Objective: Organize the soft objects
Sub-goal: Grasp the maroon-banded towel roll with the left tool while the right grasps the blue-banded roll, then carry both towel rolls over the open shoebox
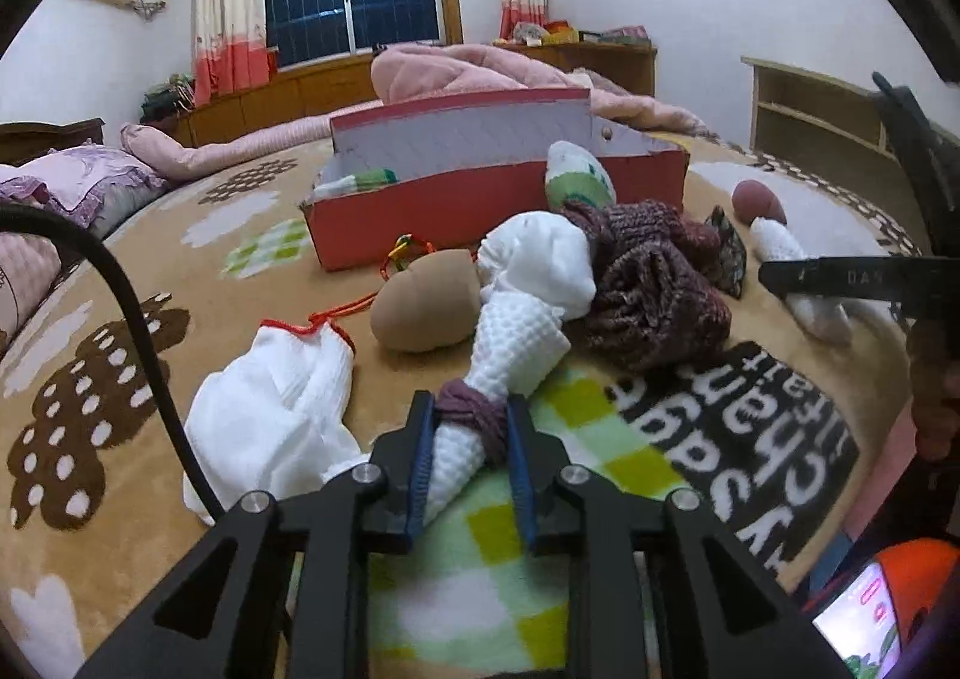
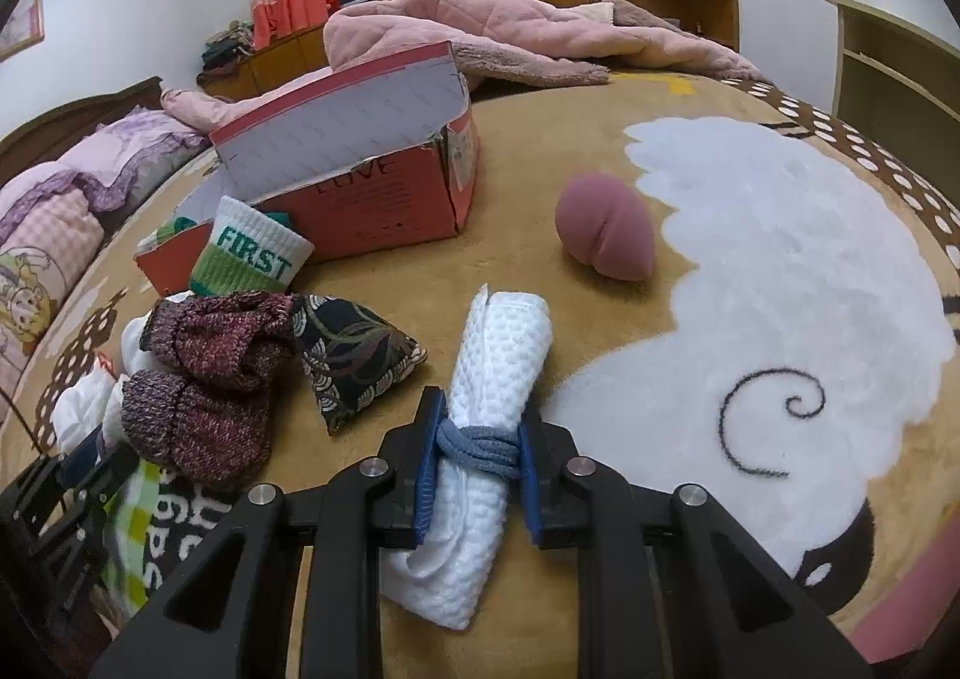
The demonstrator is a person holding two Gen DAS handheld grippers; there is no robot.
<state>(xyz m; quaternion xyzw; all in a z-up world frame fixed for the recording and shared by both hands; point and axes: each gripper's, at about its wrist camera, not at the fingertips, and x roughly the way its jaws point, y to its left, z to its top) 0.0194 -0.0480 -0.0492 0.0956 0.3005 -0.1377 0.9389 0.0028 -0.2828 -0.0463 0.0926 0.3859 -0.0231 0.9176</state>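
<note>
In the left wrist view my left gripper (image 1: 471,403) is shut on a rolled white waffle towel (image 1: 516,337), its pads pressing on the purple band around it. The roll lies on the blanket and points toward a pile of soft things. In the right wrist view my right gripper (image 2: 480,409) is shut on a second white waffle roll (image 2: 504,343), at its grey-blue band. An open red box (image 1: 480,187) (image 2: 384,211) stands behind the pile, with a green-and-white sock (image 2: 252,253) leaning on its corner.
The pile holds a maroon knit piece (image 1: 648,271) (image 2: 204,379), a tan sock ball (image 1: 420,301), a loose white cloth (image 1: 282,397) and a patterned pouch (image 2: 354,355). A pink ball-shaped roll (image 2: 603,232) lies alone to the right. Pink bedding (image 2: 510,31) is heaped behind the box.
</note>
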